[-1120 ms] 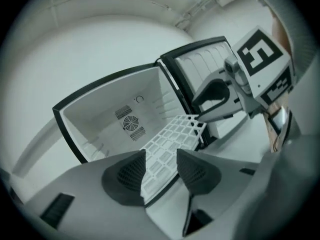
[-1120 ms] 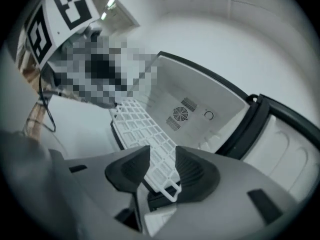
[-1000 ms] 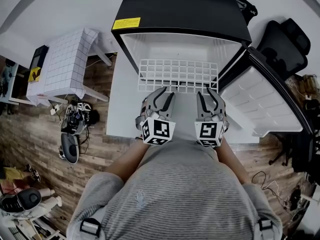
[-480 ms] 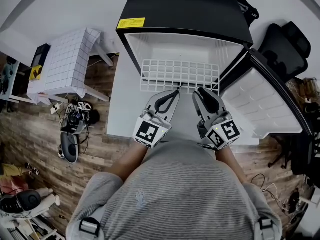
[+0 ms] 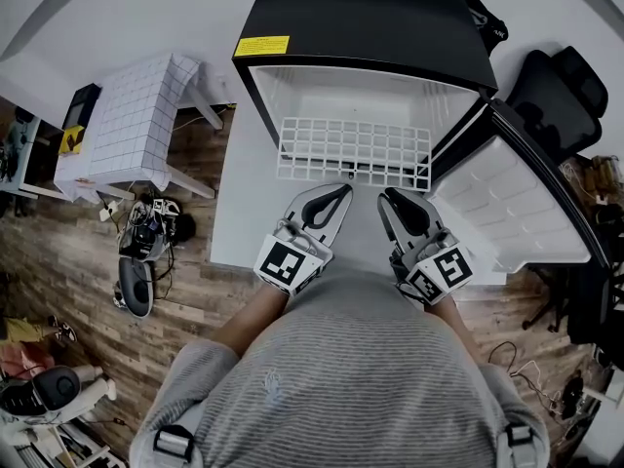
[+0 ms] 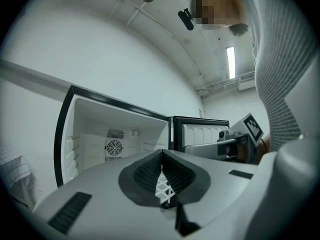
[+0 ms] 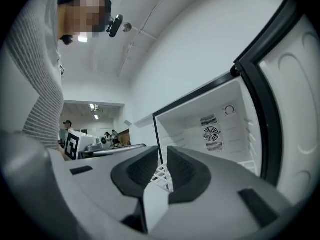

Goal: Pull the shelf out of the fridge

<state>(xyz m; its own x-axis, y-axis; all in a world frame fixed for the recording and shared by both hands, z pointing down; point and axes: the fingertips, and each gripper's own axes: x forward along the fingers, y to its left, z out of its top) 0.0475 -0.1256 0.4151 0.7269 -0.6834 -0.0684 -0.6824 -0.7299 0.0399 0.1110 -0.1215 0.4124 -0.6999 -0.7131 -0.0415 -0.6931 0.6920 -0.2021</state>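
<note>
- The left gripper is clenched: its dark ribbed pads meet at the tips on the front edge of the white wire-grid shelf, and the mesh shows in the slit between them.
- The right gripper has just been closing. Its jaws stand a narrow gap apart with the shelf's front edge between them, not clearly pinched.
- Both grippers sit side by side at the middle of that edge.
- The shelf lies flat in the mouth of the open black-cased fridge, front edge toward the person.
- The fridge's white-lined door is swung open at the right.
</note>
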